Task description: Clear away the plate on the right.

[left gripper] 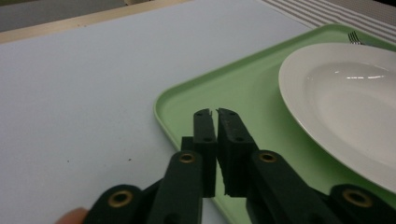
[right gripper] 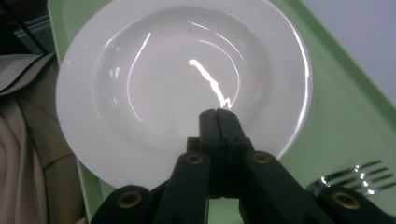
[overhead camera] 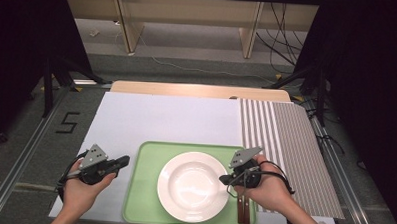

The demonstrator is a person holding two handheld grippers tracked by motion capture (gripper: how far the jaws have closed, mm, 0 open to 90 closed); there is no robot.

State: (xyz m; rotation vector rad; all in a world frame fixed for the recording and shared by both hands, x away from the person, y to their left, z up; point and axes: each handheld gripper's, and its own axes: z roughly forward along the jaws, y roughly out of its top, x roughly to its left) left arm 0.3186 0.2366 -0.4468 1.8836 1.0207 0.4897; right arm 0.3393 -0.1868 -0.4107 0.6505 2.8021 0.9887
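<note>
The round white glazed ceramic plate (overhead camera: 193, 186) sits on the pale green plastic tray (overhead camera: 143, 186) on the table; it looks stiff, slick, breakable, best pinched at its rim. Both grippers' fingers, left (left gripper: 215, 112) and right (right gripper: 216, 111), are together, empty.

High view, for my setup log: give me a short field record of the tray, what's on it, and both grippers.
tray: green tray on white mat
plate: white deep plate, empty, centred on tray
cutlery: fork and wooden handles at the plate's right
left gripper: shut, empty, at tray's left edge
right gripper: shut, empty, over plate rim
</note>
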